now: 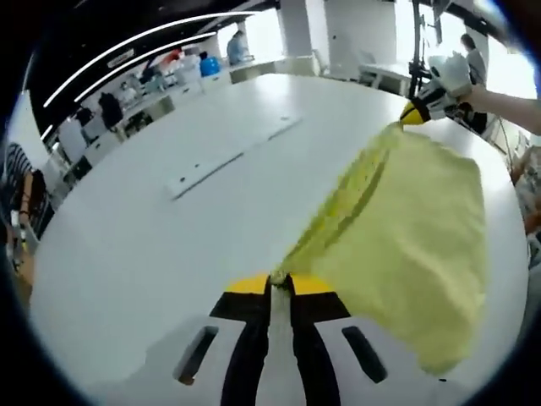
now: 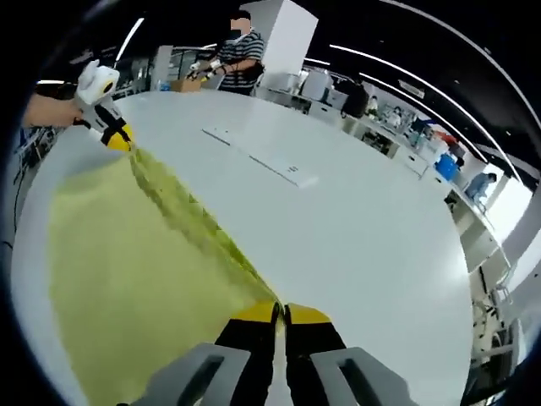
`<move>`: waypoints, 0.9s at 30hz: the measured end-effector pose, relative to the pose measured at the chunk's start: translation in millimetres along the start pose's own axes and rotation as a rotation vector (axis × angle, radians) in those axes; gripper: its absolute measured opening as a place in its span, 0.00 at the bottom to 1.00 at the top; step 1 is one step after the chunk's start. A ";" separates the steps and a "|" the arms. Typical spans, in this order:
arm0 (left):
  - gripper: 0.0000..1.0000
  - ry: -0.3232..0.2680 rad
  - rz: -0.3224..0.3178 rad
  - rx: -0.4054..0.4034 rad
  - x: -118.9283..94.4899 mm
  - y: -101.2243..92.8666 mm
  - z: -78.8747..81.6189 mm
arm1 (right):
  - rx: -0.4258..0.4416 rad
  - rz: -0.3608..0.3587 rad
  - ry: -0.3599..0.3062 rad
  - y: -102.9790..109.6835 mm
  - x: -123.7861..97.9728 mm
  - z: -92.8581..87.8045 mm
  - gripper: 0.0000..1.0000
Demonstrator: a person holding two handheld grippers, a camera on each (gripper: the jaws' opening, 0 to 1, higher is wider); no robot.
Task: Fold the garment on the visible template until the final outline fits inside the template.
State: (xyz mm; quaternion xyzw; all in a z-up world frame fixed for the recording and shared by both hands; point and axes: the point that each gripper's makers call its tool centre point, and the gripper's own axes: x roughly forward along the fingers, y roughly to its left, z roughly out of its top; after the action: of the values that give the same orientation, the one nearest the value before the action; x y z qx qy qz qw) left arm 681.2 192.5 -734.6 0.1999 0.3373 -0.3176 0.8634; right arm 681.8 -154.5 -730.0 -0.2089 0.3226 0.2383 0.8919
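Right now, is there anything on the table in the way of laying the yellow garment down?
Nothing visible does. Both claws, left and right, are shut on the garment, stretched between them above the table. Only flat white strips lie farther off.

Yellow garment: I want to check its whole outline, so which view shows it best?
The left gripper view: the yellow garment shows its far and lower edges there. The right gripper view cuts the garment off at the bottom.
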 end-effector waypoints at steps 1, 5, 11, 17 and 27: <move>0.11 0.003 0.011 -0.009 -0.9 1.9 -0.5 | 0.053 -0.017 -0.003 -1.3 0.0 -0.1 0.02; 0.29 -0.063 0.037 -0.063 -5.7 7.6 8.9 | 0.169 0.010 -0.020 1.7 -2.1 1.7 0.20; 0.44 -0.111 0.025 -0.098 -21.3 6.6 12.7 | 0.249 0.055 -0.042 8.3 -13.9 6.9 0.40; 0.56 -0.154 -0.018 -0.117 -40.4 -8.1 11.9 | 0.270 0.097 -0.056 20.1 -30.0 11.9 0.52; 0.67 -0.184 -0.086 -0.136 -72.9 -38.1 -3.6 | 0.253 0.166 -0.061 44.1 -64.0 10.8 0.60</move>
State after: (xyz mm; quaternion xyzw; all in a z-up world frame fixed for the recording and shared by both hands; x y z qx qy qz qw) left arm 612.0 197.3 -690.3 0.0962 0.2856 -0.3478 0.8878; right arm 618.9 -132.2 -688.9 -0.0601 0.3389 0.2752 0.8977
